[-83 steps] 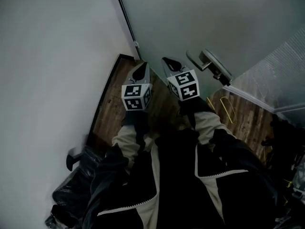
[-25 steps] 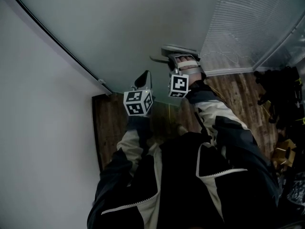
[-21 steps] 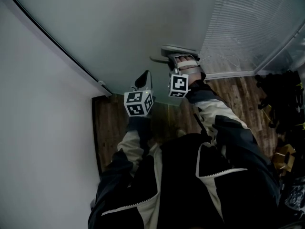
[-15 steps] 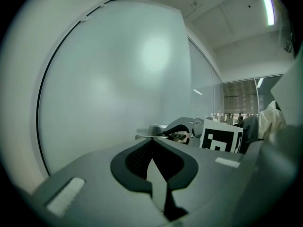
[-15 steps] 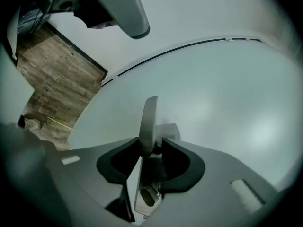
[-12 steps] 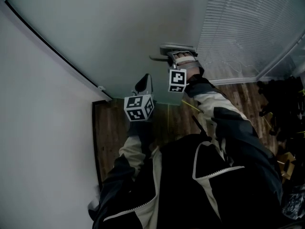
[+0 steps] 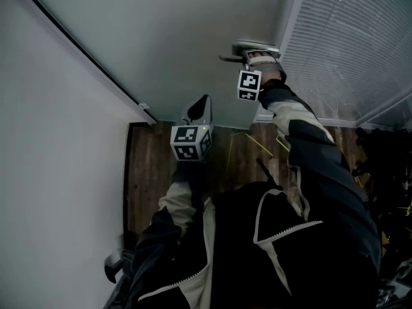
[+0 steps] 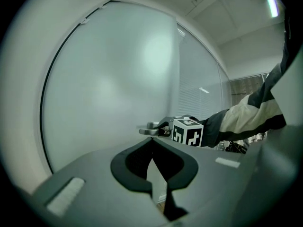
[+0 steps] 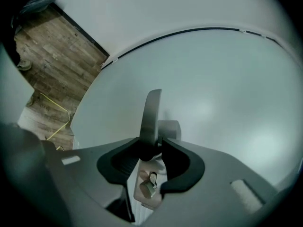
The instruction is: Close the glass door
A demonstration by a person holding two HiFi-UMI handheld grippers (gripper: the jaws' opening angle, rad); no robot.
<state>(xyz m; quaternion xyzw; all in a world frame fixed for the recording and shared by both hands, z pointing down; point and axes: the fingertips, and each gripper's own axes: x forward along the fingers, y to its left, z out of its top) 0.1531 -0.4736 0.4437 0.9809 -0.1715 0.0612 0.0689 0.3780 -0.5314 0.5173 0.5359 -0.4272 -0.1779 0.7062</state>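
Observation:
The frosted glass door [image 7: 193,37] fills the top of the head view. Its metal lever handle [image 7: 251,46] sits at the upper right. My right gripper [image 7: 255,56] has its jaws round this lever and they are closing on it. In the right gripper view the handle [image 9: 151,112] runs up from between the pads, with a small lock knob [image 9: 147,187] below. My left gripper [image 7: 202,105] hangs in the air short of the door with its tips together and nothing in them. From the left gripper [image 8: 152,143] view, the handle [image 8: 147,131] lies ahead to the right.
A white wall [image 7: 51,140] stands at the left, with a dark frame strip [image 7: 84,50] where it meets the door. A pane with blinds [image 7: 347,44] adjoins the door at the right. The wooden floor [image 7: 151,166] shows below, with dark clutter [image 7: 386,172] at the right.
My right gripper has travelled up and to the right in the head view, the handle and door going with it. The left gripper has drifted forward a little.

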